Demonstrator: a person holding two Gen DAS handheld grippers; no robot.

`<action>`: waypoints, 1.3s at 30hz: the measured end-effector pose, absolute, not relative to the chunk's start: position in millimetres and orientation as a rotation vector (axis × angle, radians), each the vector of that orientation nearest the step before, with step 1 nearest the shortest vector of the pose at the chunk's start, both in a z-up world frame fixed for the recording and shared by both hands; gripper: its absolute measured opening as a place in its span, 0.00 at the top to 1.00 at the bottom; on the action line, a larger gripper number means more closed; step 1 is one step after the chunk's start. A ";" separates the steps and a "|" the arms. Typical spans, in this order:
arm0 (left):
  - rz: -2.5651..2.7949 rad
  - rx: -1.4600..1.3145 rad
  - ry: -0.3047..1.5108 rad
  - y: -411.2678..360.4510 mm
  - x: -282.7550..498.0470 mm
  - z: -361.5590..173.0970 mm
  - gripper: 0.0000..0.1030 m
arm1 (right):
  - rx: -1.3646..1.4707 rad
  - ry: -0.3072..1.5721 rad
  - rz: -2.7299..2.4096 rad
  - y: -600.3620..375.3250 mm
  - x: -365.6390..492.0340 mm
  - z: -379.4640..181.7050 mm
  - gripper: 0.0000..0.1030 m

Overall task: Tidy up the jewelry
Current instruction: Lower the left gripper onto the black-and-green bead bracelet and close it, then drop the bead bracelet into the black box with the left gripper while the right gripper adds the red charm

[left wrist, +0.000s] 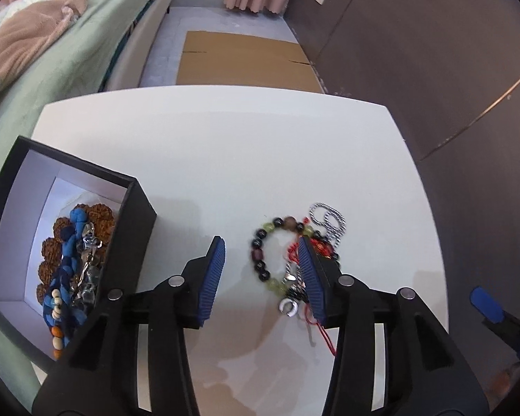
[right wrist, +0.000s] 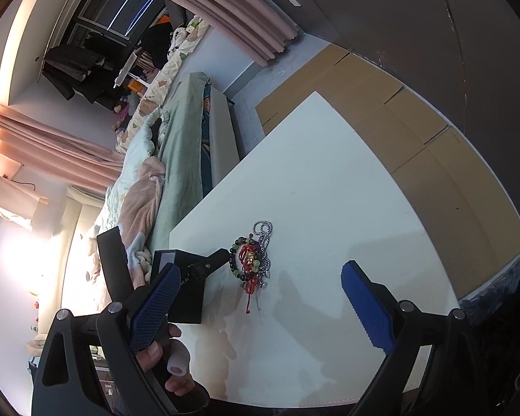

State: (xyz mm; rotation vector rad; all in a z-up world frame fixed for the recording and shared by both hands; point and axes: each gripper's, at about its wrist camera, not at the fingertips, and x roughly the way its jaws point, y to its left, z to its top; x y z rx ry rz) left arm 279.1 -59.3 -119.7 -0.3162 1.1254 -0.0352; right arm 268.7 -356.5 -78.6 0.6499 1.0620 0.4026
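Note:
A small pile of jewelry lies on the white table [left wrist: 225, 159]: a beaded bracelet [left wrist: 263, 253] of dark and green beads, a red cord piece [left wrist: 320, 246] and a silver chain [left wrist: 327, 220]. My left gripper [left wrist: 261, 254] is open just above the pile, its fingers straddling the bracelet, its right finger covering part of the red cord. A black box [left wrist: 131, 235] with a white lining stands at the left and holds blue cord, brown beads and silver pieces. My right gripper [right wrist: 260, 287] is open and empty, off to the right of the pile [right wrist: 251, 260].
A bed with green sheet [left wrist: 52, 79] runs along the table's left side. Flattened cardboard [left wrist: 246, 59] lies on the floor beyond the table's far edge. A dark wardrobe wall [left wrist: 433, 52] stands at the right. The box lid [right wrist: 112, 263] leans by the box.

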 end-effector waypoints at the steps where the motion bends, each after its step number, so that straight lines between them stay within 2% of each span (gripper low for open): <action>1: -0.024 -0.306 1.128 -58.4 281.5 -120.6 0.58 | 0.650 1.062 0.403 -357.1 268.8 -78.7 0.11; 3: -0.013 -0.299 1.138 -57.4 285.8 -123.7 0.64 | 0.650 1.062 0.405 -357.1 268.8 -78.0 0.11; 7: -0.008 -0.242 1.156 -65.8 290.6 -129.0 0.67 | 0.643 1.062 0.410 -356.7 268.8 -77.4 0.11; 9: -0.014 -0.212 1.155 -71.0 289.2 -129.3 0.79 | 0.641 1.064 0.407 -357.2 269.3 -78.0 0.11; 14: -0.026 -0.145 1.153 -81.2 286.5 -130.4 0.92 | 0.624 1.076 0.395 -353.9 270.4 -79.2 0.11; 19: -0.093 -0.220 1.148 -74.4 280.8 -121.3 0.92 | 0.592 1.099 0.380 -343.4 271.8 -83.6 0.11; 21: -0.120 -0.246 1.128 -71.0 277.2 -112.0 0.92 | 0.584 1.115 0.373 -339.5 272.8 -87.0 0.14; 39: -0.280 -0.427 0.902 -18.8 238.9 -33.5 0.92 | 0.483 1.258 0.396 -268.8 280.3 -122.0 0.50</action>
